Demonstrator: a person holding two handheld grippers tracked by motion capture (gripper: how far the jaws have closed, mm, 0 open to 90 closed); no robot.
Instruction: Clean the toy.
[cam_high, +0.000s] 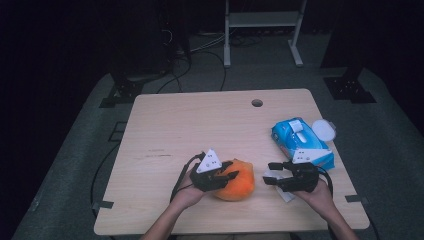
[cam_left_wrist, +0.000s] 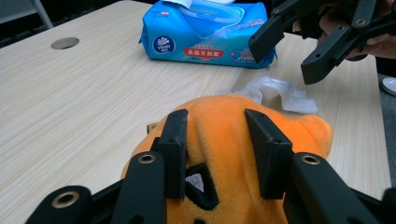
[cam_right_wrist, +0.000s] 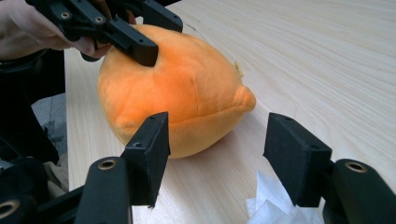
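With the left gripper (cam_left_wrist: 212, 154) pinching the orange plush toy (cam_left_wrist: 224, 135), bring the right gripper (cam_right_wrist: 217, 156) – jaws spread, empty – down onto the crumpled wipe (cam_right_wrist: 275, 203) at the toy's three o'clock – squarely.

Mounted above the near edge of the table (cam_high: 165, 130), aimed forward and down, taking in the whole tabletop from afar. Carried on the left gripper (cam_left_wrist: 219, 149), set close and low, faced toward the wipes pack (cam_left_wrist: 205, 37). Carried on the right gripper (cam_right_wrist: 215, 158), equally close, faced the opposite way. Shared by all three: the orange plush toy (cam_right_wrist: 187, 93).
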